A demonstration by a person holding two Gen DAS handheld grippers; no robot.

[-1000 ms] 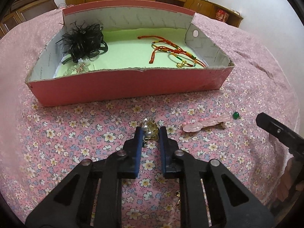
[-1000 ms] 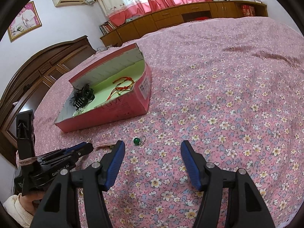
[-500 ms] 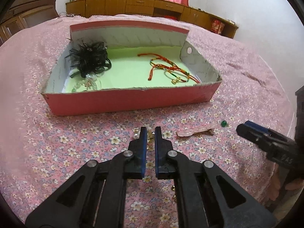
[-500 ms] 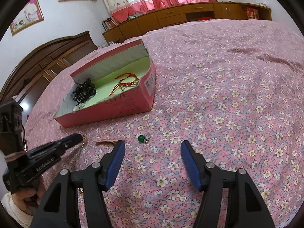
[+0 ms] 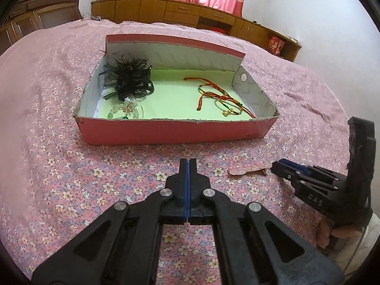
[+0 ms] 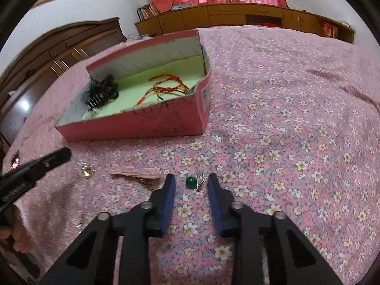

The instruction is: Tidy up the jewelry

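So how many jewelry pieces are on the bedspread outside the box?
4. In the right wrist view: a green bead earring at centre, a pink hair clip left of it, a gold piece further left, a small gold bit below that. Others may be hidden.

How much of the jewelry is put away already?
Partly. In the box sit a black feather clip, red cords and a bead bracelet. The right gripper, its jaws just closing, has the green bead between them, not yet pinched. The left gripper is shut with nothing showing in it. The pink clip and a gold piece lie on the bed.
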